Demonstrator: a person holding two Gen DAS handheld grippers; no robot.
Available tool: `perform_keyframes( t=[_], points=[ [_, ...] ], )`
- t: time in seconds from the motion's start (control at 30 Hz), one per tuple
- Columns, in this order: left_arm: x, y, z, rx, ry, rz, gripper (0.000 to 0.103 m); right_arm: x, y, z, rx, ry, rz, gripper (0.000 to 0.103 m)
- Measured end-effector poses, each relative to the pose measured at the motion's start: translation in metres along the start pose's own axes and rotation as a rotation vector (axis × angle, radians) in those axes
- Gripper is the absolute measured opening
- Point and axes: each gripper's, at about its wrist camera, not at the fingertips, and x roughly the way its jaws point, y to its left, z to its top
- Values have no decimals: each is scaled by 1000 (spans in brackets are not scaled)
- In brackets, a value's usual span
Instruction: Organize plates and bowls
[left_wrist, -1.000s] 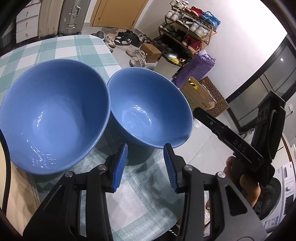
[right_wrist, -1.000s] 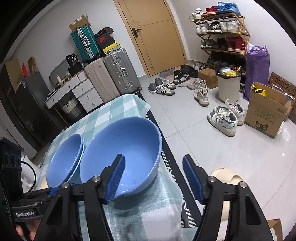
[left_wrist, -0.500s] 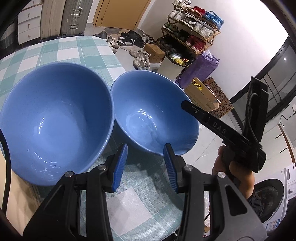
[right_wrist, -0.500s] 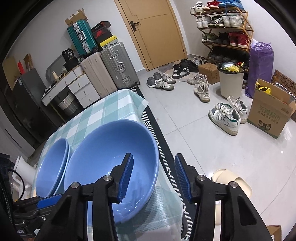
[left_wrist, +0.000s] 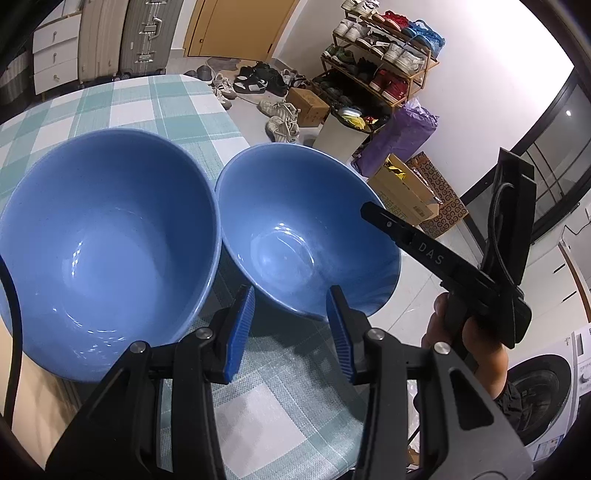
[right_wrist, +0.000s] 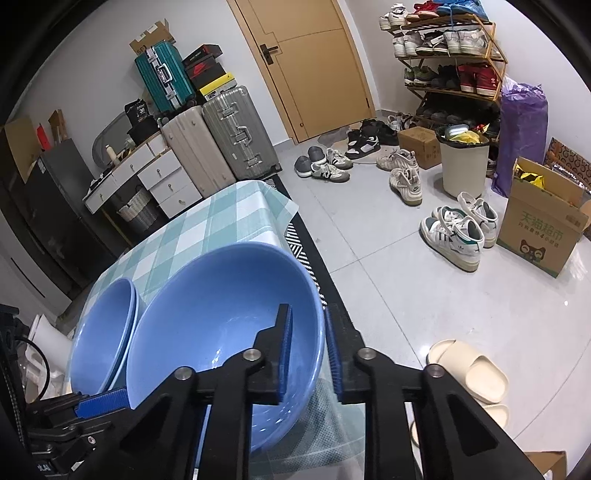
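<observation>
Two blue bowls stand side by side on the green checked tablecloth (left_wrist: 177, 107). The right bowl (left_wrist: 295, 236) sits near the table's right edge; it also shows in the right wrist view (right_wrist: 221, 325). The left bowl (left_wrist: 103, 243) looks stacked on another in the right wrist view (right_wrist: 103, 339). My right gripper (right_wrist: 308, 347) has its jaws closed on the right bowl's rim, one pad inside and one outside. My left gripper (left_wrist: 291, 332) is open and empty just in front of the right bowl.
The table edge runs just right of the held bowl, with floor below. On the floor are slippers (right_wrist: 469, 373), sneakers (right_wrist: 454, 232), a cardboard box (right_wrist: 543, 229), a bin (right_wrist: 463, 162), a shoe rack (right_wrist: 450, 62) and suitcases (right_wrist: 236, 133).
My right gripper moved forward over the right bowl's rim and its jaws narrowed from wide open to closed on the rim. The left gripper stayed open in place.
</observation>
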Motion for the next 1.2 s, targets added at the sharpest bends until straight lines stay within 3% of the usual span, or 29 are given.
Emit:
perform_keyframes(
  t=[0.17,0.77,1.2],
  points=[
    [2,-4,-2,33,-20,39,29,-1,-1,-2,-2,-5,1,16],
    [0,-10,-4,95,-27,18,28,-22,-10,-18,9,-23,-3,16],
    [-33,-19,-13,133,-78,5,28,-50,5,-16,-20,-65,-16,16]
  ],
)
